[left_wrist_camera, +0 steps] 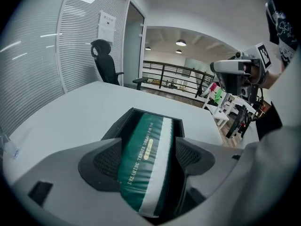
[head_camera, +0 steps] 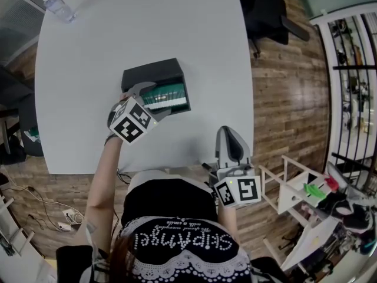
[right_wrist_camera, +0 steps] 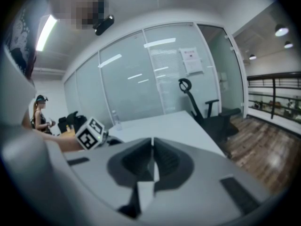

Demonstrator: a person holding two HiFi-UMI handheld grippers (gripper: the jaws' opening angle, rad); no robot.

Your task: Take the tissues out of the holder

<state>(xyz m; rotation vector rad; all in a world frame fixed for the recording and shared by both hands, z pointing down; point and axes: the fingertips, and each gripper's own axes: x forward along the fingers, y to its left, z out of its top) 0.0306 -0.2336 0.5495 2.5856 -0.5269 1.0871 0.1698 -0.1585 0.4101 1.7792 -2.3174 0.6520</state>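
While the green and white tissue pack (left_wrist_camera: 143,161) lies in the open black holder (head_camera: 150,72), the left hand-held gripper (head_camera: 154,101) reaches down into it. Its two jaws stand on either side of the pack and press on its long sides, so this hand-held gripper is grasping the pack. In the left gripper view the far end of the pack is inside the holder walls, and the near end comes up between the jaw pads. Some white print runs along the green side of the pack.

The holder stands on the white worktop (head_camera: 147,22), near the middle, a little toward the person. The right hand-held gripper (right_wrist_camera: 152,147) is clenched, jaws together with nothing between them. It is held at the near edge of the worktop, well apart from the holder. A clear water bottle (head_camera: 58,6) lies at the far left corner of the worktop.
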